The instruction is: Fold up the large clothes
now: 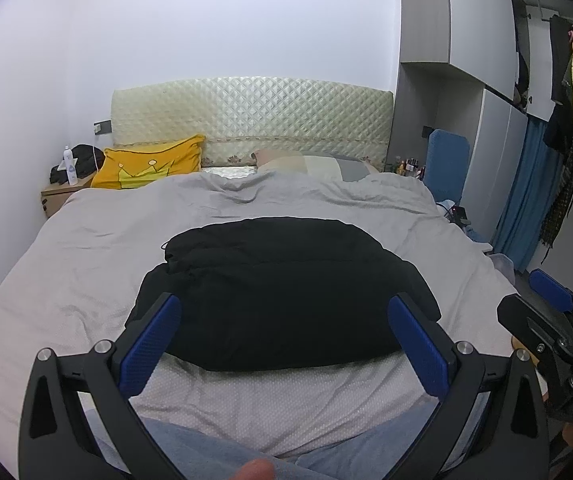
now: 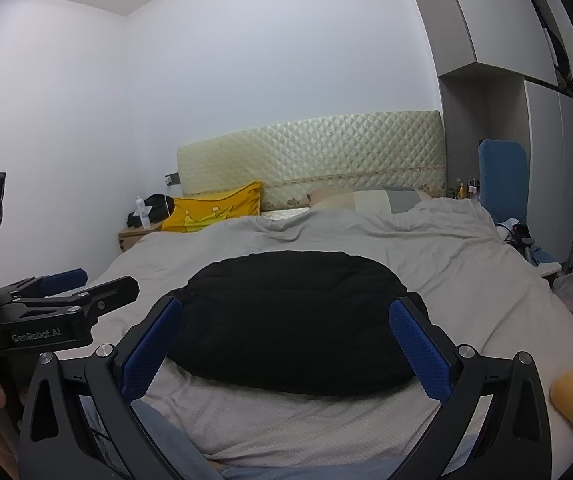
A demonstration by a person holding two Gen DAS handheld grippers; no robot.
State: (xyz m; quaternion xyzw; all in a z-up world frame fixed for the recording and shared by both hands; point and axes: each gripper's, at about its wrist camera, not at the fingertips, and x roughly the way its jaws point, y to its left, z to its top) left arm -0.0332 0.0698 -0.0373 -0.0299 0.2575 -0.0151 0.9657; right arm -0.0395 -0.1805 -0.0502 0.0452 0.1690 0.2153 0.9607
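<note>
Bare grey bed (image 1: 66,264) sheet lies open on both sides of the black garment (image 1: 278,296) and in front of it, room for either tool of mine. Far off, the yellow pillow (image 1: 150,162) and headboard (image 1: 250,116) close the back; a blue chair (image 2: 502,172) stands beside the bed's right edge.

Yellow pillow (image 1: 150,164) lies against quilted headboard (image 1: 254,116).
</note>
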